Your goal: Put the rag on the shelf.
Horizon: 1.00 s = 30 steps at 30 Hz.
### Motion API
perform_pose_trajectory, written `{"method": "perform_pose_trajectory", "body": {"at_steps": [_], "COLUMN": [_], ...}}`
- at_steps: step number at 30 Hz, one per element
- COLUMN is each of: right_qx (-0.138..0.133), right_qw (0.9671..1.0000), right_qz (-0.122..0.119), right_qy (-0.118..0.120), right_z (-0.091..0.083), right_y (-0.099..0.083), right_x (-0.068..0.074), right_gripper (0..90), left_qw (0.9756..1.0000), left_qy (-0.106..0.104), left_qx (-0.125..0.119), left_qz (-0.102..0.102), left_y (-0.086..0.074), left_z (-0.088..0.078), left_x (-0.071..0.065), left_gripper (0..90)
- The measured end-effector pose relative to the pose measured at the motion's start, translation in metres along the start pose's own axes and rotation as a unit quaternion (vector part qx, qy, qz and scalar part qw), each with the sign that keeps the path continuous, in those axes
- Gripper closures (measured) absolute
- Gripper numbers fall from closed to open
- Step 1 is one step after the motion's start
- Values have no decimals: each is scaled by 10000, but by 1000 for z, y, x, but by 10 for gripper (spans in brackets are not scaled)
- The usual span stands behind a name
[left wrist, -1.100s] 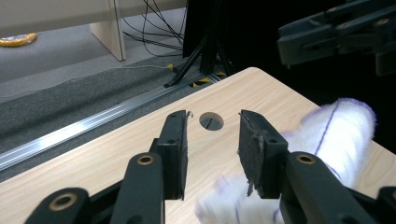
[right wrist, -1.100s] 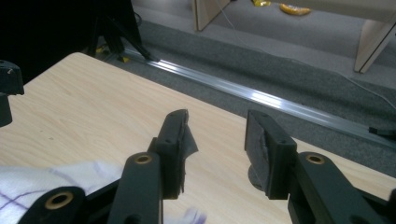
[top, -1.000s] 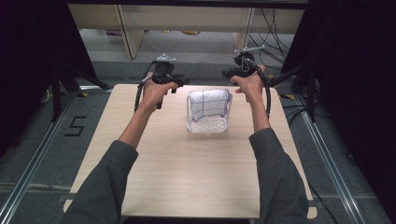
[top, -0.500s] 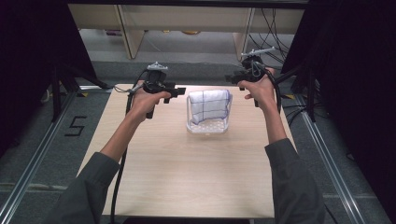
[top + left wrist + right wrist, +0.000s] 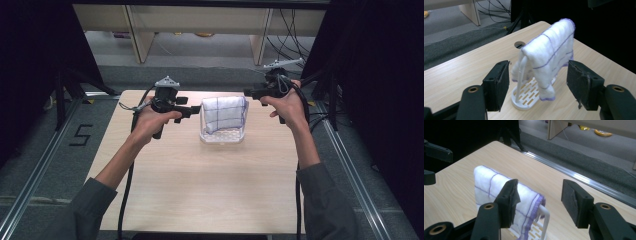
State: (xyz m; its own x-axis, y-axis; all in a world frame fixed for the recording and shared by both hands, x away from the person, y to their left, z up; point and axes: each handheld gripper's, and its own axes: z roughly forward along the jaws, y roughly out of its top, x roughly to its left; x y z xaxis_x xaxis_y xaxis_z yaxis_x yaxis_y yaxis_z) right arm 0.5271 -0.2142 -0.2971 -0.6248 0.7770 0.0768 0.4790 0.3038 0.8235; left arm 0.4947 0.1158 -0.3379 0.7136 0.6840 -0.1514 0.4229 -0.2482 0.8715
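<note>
While their jaws have just been opening, both tongs, left (image 5: 196,111) and right (image 5: 248,92), flank the towel (image 5: 223,114) wide and empty.

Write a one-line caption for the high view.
Open grippers, left and right, flank a towel draped over a white rack on the table.

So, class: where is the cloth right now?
In the high view the cloth hangs over a white rack toward the table's far edge, between the left gripper and right gripper.
</note>
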Motion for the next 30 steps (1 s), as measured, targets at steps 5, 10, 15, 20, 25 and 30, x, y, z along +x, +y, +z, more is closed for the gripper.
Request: {"method": "perform_pose_trajectory", "body": {"at_steps": [5,10,15,20,25,30], "right_qx": [-14,-38,-64,-69,-63,-98], "right_qw": [10000,9999,9999,9999,9999,9999], "right_qz": [-33,-21,-60,-75,-15,-90], "right_qy": [61,121,98,97,90,85], "right_z": [0,0,-1,-4,-7,-8], "right_y": [-6,-12,-15,-20,-24,-29], "right_x": [3,4,6,9,13,16], "right_gripper": [470,461,450,436,425,412], "left_qw": [10000,10000,9999,9999,9999,9999], "left_qy": [-59,-35,-58,-91,-94,-98], "left_qx": [31,50,94,73,119,111], "left_qz": [42,32,39,53,33,26], "left_y": [-4,-8,-13,-17,-23,-27], "left_z": [-1,-1,-1,-2,-3,-6], "left_x": [-3,-4,-4,-7,-7,-10], "left_gripper": [337,329,322,317,310,304]}}
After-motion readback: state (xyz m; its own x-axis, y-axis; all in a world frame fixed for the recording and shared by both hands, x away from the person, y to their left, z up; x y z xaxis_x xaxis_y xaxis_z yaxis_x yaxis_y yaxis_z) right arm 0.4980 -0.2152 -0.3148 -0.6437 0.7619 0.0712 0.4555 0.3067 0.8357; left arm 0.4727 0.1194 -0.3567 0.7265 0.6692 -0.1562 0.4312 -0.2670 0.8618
